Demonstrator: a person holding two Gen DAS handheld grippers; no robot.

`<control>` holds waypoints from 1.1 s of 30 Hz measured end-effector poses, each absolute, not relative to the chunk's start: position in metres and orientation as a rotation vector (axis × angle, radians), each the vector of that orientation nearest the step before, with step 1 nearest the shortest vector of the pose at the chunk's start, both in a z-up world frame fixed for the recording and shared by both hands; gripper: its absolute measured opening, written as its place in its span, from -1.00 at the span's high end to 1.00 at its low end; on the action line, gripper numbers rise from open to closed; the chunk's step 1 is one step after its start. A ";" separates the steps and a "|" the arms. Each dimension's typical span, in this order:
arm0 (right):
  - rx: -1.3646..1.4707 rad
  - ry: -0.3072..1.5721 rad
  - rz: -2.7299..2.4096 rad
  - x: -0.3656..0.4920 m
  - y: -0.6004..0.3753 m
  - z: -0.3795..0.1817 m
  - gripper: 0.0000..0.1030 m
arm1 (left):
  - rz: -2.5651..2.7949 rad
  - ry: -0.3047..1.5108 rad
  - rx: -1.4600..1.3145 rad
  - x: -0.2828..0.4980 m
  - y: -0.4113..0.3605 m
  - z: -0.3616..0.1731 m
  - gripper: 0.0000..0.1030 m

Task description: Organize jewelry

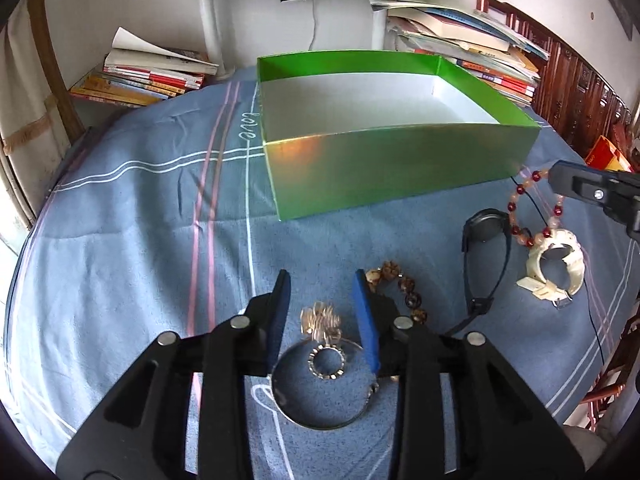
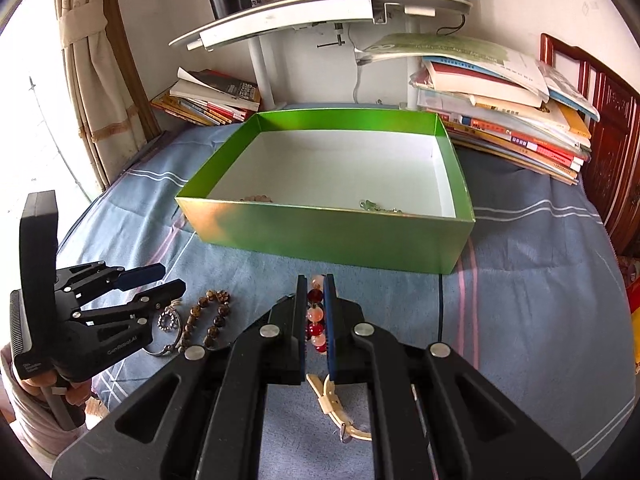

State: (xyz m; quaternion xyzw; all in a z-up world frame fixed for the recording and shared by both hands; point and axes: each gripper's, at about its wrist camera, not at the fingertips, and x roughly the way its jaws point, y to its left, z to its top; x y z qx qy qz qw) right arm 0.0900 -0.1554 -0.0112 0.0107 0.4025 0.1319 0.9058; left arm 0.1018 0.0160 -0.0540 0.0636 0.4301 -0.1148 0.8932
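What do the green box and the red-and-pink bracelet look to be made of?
Green box: probably glossy coated cardboard, judging by thin folded walls, sheen and a plain white inside. Red-and-pink bracelet: round, partly translucent beads, likely glass or polished stone; the look leaves that open.

Red-pink bead bracelet (image 2: 315,316) pinched upright, silver bangle (image 1: 324,392) flat on cloth

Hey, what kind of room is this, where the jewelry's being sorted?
Most likely a bedroom or study at home. The work surface is a blue striped cloth that looks like a bedsheet, stacks of books sit against the wall, and a tied-back curtain hangs by a bright window.
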 end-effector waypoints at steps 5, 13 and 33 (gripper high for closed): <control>0.029 0.842 0.277 0.091 -0.154 -0.016 0.84 | -0.292 0.895 0.184 0.101 -0.005 -0.059 0.50; 0.033 0.852 0.269 0.092 -0.156 -0.020 0.84 | -0.285 0.910 0.203 0.102 -0.010 -0.065 0.56; 0.047 0.864 0.260 0.091 -0.161 -0.026 0.84 | -0.300 0.993 0.174 0.093 -0.011 -0.081 0.48</control>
